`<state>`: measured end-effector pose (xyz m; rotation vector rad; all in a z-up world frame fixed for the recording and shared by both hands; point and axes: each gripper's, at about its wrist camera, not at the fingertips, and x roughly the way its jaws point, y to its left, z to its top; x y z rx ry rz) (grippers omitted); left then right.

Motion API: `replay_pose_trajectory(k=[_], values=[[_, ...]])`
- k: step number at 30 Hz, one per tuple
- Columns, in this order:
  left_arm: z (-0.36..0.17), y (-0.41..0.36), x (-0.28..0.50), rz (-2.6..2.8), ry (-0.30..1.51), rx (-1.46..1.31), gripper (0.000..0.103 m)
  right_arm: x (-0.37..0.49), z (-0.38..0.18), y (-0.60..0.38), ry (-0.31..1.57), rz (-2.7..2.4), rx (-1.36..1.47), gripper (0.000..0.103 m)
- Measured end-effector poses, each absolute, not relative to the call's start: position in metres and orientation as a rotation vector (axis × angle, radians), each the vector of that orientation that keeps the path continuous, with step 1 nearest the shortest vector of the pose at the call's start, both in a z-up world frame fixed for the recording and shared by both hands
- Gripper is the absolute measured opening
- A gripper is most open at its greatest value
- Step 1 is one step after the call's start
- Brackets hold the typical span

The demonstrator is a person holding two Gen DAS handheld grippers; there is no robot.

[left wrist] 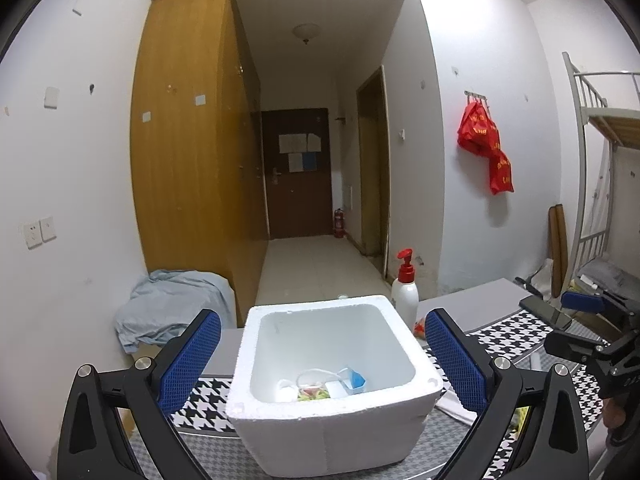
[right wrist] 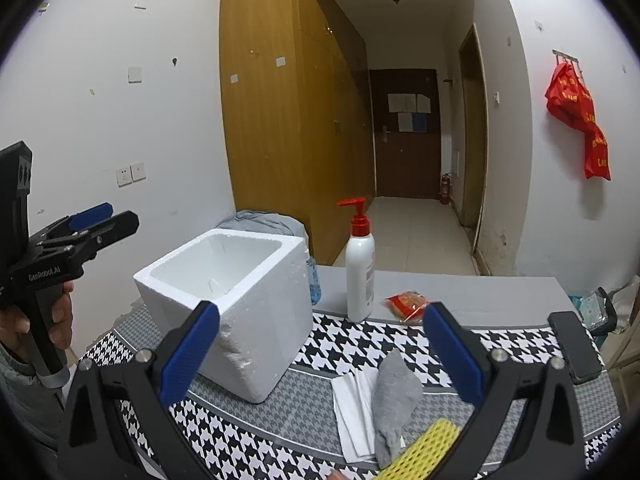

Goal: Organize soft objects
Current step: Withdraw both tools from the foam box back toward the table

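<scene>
Houndstooth cloth covers the worktop. Toward its left edge stands the foam box (small soft items inside), left gripper jaws apart around it. Near the front edge lies a grey sock, between the right gripper's parted jaws.

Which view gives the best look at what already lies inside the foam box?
The left wrist view: it looks down into the foam box, showing a blue face mask and small packets on the bottom. The right wrist view shows the foam box from the side, with only bare inner walls visible.
</scene>
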<state>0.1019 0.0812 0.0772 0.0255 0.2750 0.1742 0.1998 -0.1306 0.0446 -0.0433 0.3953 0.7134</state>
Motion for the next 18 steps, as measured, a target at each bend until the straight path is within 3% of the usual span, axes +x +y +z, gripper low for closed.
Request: replay_pose_trajectory(k=[18], values=[[0.078, 0.065, 0.067, 0.168, 0.248, 0.038, 0.102, 0.182, 0.046, -0.143, 0.378, 0.717, -0.042, 0.103]])
